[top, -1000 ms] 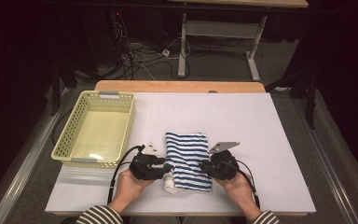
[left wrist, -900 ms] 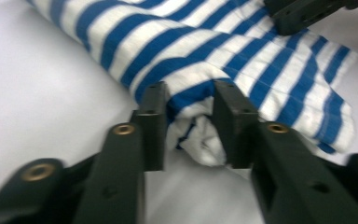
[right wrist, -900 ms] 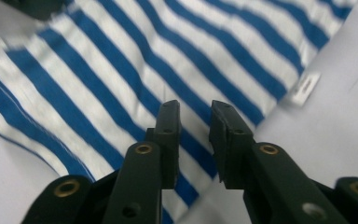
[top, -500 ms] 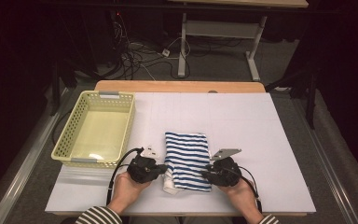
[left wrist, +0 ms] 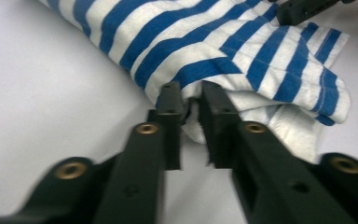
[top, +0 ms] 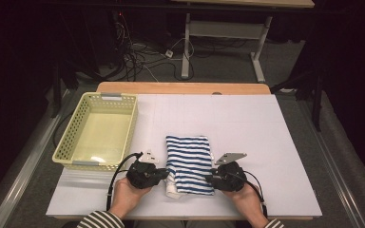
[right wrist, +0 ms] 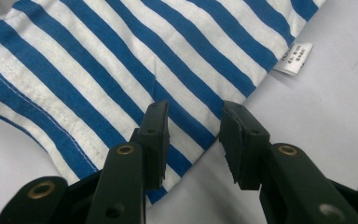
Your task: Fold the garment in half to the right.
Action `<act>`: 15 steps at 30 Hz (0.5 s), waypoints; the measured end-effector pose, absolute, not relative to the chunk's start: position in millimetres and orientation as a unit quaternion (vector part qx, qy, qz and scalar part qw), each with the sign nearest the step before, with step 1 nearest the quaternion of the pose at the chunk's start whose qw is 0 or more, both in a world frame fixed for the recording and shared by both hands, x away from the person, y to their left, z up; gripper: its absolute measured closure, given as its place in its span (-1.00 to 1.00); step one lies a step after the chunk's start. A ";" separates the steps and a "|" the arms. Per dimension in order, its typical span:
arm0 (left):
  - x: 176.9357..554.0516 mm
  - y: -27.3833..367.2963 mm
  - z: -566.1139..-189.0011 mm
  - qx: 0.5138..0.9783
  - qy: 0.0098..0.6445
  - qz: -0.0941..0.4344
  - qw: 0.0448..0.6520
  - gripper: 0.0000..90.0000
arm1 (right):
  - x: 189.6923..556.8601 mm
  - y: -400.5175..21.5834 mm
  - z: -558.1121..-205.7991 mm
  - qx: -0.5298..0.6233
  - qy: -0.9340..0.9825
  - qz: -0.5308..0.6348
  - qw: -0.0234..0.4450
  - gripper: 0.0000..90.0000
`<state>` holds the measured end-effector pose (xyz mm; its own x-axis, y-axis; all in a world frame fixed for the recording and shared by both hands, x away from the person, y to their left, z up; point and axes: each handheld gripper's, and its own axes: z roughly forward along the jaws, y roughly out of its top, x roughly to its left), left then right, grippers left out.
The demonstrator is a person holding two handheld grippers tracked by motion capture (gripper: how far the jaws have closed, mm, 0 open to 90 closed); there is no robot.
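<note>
— Black pads first: what are the left gripper's (left wrist: 189, 100) doing?

— They stand close together with a bunched white fold of the striped cloth (left wrist: 223, 51) between the tips. Those jaws have just been opening a little after closing down, yet in the left gripper view the fold is still nipped between them.

— And the right gripper (right wrist: 193, 122)?

— Its jaws stand apart and have just been opening. One pad lies over the hem of the cloth, the other over bare table beside the edge. Nothing is pressed between them.

— Where does the cloth lie?

— Folded into a rough rectangle, blue and white stripes, flat on the white table (top: 266, 128), near the front edge and about midway across. In the high view the left gripper (top: 164, 175) sits at its near left corner, where a white roll of fabric sticks out, and the right gripper (top: 210, 177) at its near right edge.

— Anything on the cloth itself?

— A small white label (right wrist: 293, 58) pokes out from one edge in the right gripper view.

— Farther out?

— A pale yellow basket (top: 74, 142) stands on the table to the left of the cloth, apart from it. The person's hands come in from the bottom in striped sleeves.
</note>
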<state>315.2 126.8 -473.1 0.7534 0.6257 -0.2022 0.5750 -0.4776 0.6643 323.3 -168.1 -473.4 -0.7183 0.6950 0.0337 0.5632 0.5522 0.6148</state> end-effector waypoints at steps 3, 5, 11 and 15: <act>313.2 127.6 -471.8 0.854 0.348 0.037 0.385 0.43 | 323.4 -168.2 -473.2 0.359 0.874 0.311 0.104 0.34; 310.7 126.7 -470.3 0.852 0.345 0.039 0.392 0.34 | 323.1 -168.3 -473.0 0.357 0.875 0.313 0.100 0.29; 308.5 126.4 -468.6 0.847 0.348 0.049 0.399 0.17 | 322.0 -172.2 -469.0 0.356 0.870 0.325 0.103 0.19; 308.4 127.2 -467.9 0.845 0.350 0.052 0.401 0.12 | 319.1 -180.1 -464.6 0.360 0.862 0.340 0.108 0.15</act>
